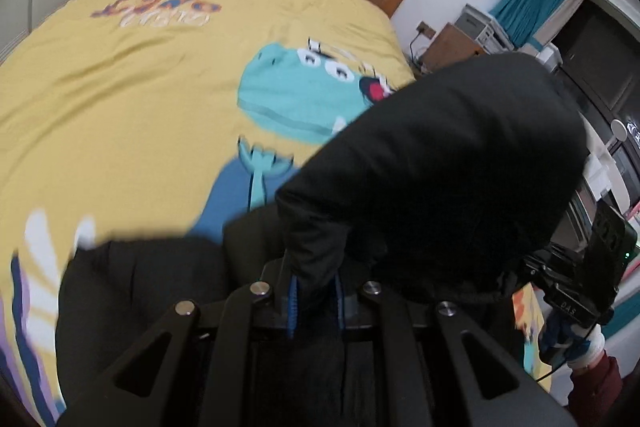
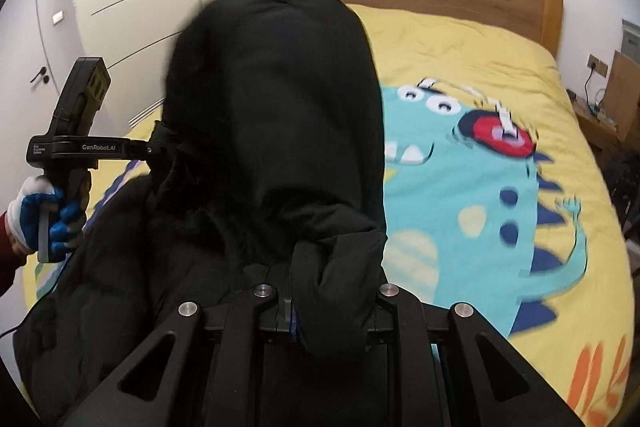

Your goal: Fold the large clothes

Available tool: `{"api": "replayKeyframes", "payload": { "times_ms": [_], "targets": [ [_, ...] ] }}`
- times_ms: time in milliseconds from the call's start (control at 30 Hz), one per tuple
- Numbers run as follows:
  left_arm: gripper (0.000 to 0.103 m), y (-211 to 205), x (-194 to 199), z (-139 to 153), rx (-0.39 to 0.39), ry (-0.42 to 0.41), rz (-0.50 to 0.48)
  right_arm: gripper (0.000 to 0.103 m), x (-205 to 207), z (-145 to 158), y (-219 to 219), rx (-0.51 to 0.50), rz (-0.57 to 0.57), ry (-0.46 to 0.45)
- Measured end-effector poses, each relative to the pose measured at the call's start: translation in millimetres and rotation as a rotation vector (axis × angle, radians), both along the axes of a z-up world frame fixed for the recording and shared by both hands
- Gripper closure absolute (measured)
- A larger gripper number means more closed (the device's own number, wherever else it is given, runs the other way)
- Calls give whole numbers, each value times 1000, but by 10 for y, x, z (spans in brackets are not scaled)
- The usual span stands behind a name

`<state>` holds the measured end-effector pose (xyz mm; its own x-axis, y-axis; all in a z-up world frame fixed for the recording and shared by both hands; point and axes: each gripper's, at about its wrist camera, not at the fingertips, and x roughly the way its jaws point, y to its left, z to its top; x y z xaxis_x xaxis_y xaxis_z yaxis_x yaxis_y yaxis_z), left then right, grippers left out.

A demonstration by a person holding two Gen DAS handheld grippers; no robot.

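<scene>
Above the yellow dinosaur-print bed (image 2: pixel 500 39), both grippers, left (image 1: pixel 314 291) and right (image 2: pixel 332 303), pinch the black padded hooded coat (image 2: pixel 272 115); its length apparently hangs below the fingers.

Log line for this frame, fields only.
left gripper: shut on black coat | right gripper: shut on black coat | coat: lifted over bed

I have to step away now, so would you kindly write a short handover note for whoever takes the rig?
Left gripper: shut on the black coat.
Right gripper: shut on another bunch of the coat.
The coat hangs raised between both, its lower part resting on the yellow duvet.
Done: coat picked up.
Left: lay it flat on the bed and fold it; no tidy fold shows yet.
</scene>
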<state>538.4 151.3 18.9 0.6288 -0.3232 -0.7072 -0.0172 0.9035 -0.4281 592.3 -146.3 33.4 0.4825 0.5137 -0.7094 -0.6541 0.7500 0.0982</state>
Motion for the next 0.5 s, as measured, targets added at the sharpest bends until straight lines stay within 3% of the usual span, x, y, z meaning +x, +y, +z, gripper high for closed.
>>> {"api": "replayKeyframes", "payload": {
  "times_ms": [267, 500],
  "targets": [
    [91, -17, -661, -64, 9, 19, 17, 84, -631, -157, -146, 51, -15, 25],
    [91, -1, -995, 35, 41, -3, 15, 84, -873, -95, -232, 84, -29, 30]
  ]
}}
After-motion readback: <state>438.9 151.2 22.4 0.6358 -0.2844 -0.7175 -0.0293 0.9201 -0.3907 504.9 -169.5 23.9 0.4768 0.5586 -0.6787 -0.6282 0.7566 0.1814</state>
